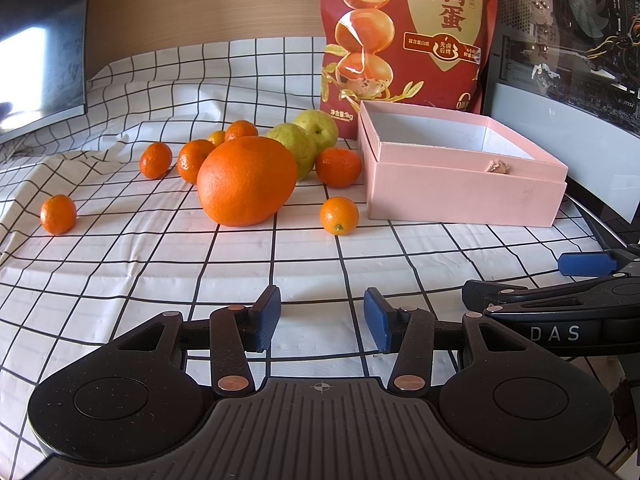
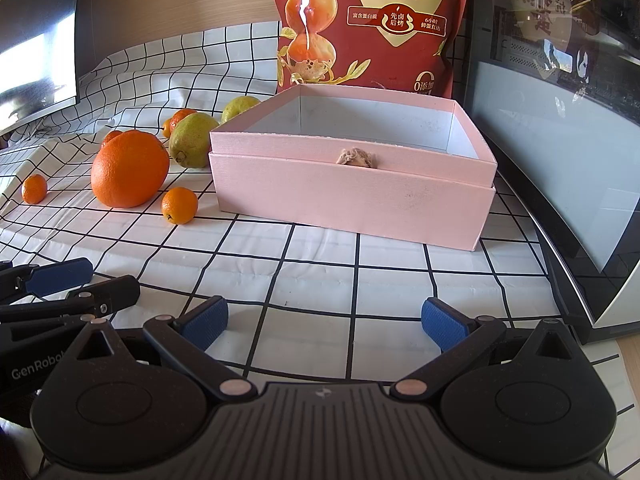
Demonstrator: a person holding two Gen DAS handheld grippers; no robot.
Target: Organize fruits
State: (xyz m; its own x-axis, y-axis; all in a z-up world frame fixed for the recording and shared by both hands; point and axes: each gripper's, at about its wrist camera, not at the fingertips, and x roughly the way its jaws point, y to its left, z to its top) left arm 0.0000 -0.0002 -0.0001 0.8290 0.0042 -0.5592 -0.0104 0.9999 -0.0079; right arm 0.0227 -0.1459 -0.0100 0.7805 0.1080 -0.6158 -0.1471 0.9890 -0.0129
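Blue-padded left gripper (image 1: 322,322) nearest, jaws moderately apart, nothing between them. Blue-padded right gripper (image 2: 324,324) beside it, jaws spread wider, also empty. Both over white black-grid tablecloth (image 1: 160,264). Small orange kumquat-like fruit (image 1: 339,215) next, just left of open pink cardboard box (image 1: 464,196); box inside looks empty, though floor partly hidden. Large orange (image 1: 247,181) left of that, small mandarins scattered around it. Two green pears (image 1: 304,138) behind. Red snack bag (image 1: 404,36) stands farthest.
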